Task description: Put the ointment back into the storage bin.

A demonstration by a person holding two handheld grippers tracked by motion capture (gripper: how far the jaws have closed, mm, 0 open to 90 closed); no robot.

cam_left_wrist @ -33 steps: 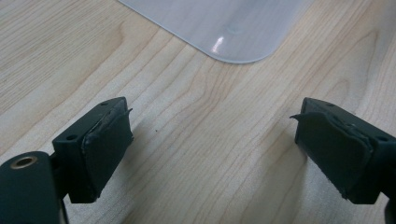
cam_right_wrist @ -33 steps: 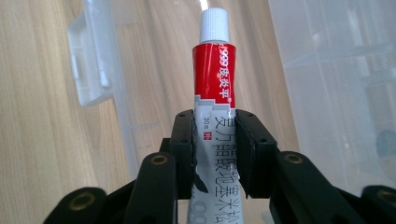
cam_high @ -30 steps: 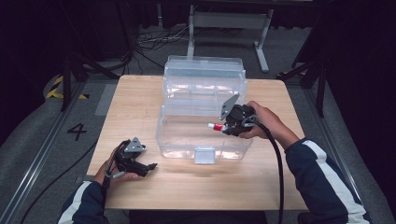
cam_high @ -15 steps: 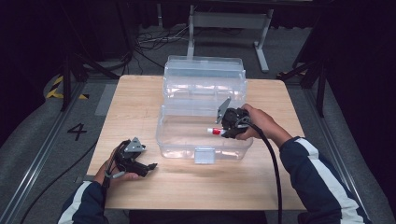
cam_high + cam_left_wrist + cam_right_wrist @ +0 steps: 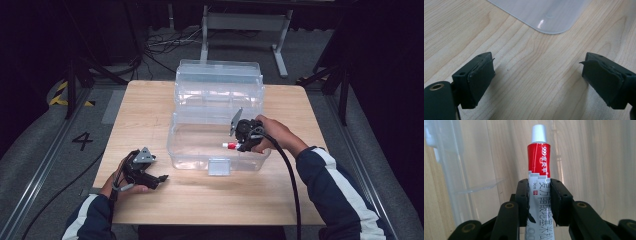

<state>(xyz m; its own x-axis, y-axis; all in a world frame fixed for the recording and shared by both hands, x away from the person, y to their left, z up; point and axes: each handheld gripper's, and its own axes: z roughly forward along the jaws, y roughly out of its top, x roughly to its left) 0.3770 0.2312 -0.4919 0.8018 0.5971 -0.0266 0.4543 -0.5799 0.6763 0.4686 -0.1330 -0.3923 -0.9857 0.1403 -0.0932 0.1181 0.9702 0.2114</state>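
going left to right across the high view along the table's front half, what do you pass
left tongs → box latch → tube → right tongs → right sleeve

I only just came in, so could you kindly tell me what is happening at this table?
A person is working at a wooden table with tongs in each hand. The right tongs are shut on a red-and-white tube with a silver cap, holding it inside the open clear plastic box, lid tipped back. The tube has not been let go. The left tongs rest open on the table near the box's front left corner, holding nothing.
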